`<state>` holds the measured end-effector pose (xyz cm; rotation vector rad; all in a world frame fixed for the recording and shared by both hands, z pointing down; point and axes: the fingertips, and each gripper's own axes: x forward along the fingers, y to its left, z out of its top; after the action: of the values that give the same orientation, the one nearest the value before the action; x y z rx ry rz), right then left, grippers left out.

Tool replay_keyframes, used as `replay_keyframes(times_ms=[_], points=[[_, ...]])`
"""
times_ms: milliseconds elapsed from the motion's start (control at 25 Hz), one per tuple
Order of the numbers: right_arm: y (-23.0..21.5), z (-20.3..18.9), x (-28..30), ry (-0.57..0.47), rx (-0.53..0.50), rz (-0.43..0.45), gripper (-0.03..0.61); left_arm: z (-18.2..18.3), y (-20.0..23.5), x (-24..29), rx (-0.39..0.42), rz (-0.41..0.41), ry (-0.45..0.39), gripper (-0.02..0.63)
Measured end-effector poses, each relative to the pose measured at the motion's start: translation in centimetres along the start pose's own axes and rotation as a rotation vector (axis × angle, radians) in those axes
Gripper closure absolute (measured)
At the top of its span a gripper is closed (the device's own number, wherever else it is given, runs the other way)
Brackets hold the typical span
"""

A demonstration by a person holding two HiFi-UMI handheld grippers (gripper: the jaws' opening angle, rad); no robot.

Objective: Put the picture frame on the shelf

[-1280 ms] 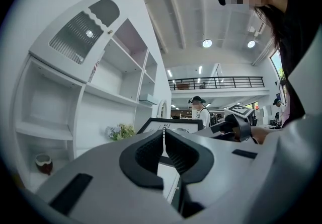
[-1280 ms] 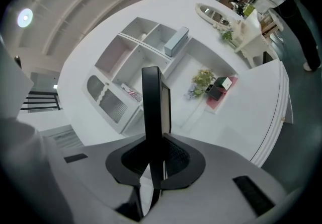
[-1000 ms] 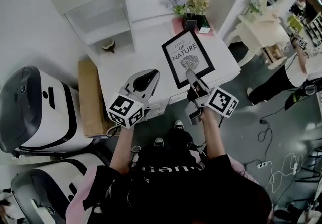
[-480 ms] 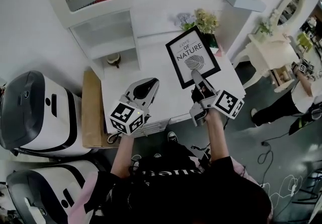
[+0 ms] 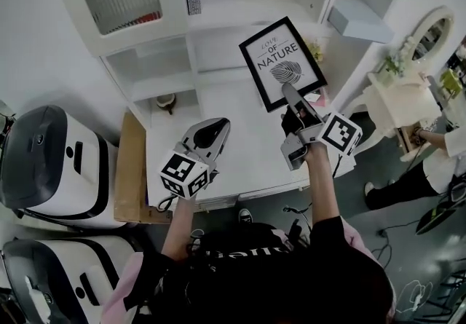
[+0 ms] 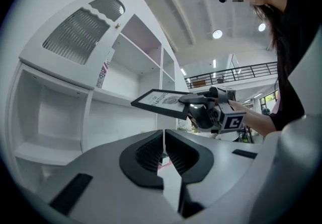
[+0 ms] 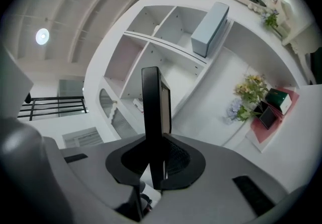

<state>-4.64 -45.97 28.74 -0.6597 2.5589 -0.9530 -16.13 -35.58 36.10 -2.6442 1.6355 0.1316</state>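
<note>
right fingers: clamped narrow on the bottom edge of the picture frame, which is pinched between the two pads of the right gripper; nothing else is touched.
left fingers: pretty much closed, just a thin slit is left between the pads of the left gripper, and nothing is held in there.
left gripper spot: hovered over the white desk, lower left of centre in the head view, well apart from the frame.
frame location: upper middle of the head view, held in the air by the right gripper in front of the white shelf unit, clear of the desk.
frame facing: the printed face is turned up at the head camera, and the "NATURE" print can be read upright.
frame long axis: run from the gripped bottom edge away toward the shelf unit, top leaned a bit to the upper left of the frame.
from the side: in the left gripper view the frame is seen almost edge-on, close to flat, left end slightly lower.
other stuff: a blue-grey box is lying on an upper shelf, and flowers are set at the right.
</note>
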Motion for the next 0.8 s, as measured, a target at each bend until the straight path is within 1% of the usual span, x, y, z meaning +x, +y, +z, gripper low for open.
replay_keyframes(times_ms=[120,240,320,400,600,680,800], points=[[-0.2,2.8,2.2,0.002,-0.005,0.018,0.504,0.3,0.7,1.0,0.005,0.022,0.006,0.592],[-0.9,5.0,4.5,0.002,0.031,0.028,0.503,0.5,1.5,1.8,0.011,0.045,0.013,0.592],[-0.9,5.9,6.0,0.002,0.061,0.06,0.505,0.4,1.7,1.7,0.013,0.061,0.016,0.592],[-0.9,6.5,7.6,0.007,0.104,0.092,0.505,0.2,1.8,1.5,0.014,0.075,0.02,0.592],[-1.3,7.5,11.7,0.024,0.26,0.146,0.504,-0.1,2.2,1.1,0.016,0.103,0.031,0.592],[-1.6,7.9,13.2,0.029,0.289,0.144,0.505,-0.1,2.3,0.8,0.018,0.112,0.032,0.592],[-2.3,8.2,14.9,0.033,0.301,0.116,0.504,-0.1,2.6,0.3,0.019,0.128,0.036,0.592]])
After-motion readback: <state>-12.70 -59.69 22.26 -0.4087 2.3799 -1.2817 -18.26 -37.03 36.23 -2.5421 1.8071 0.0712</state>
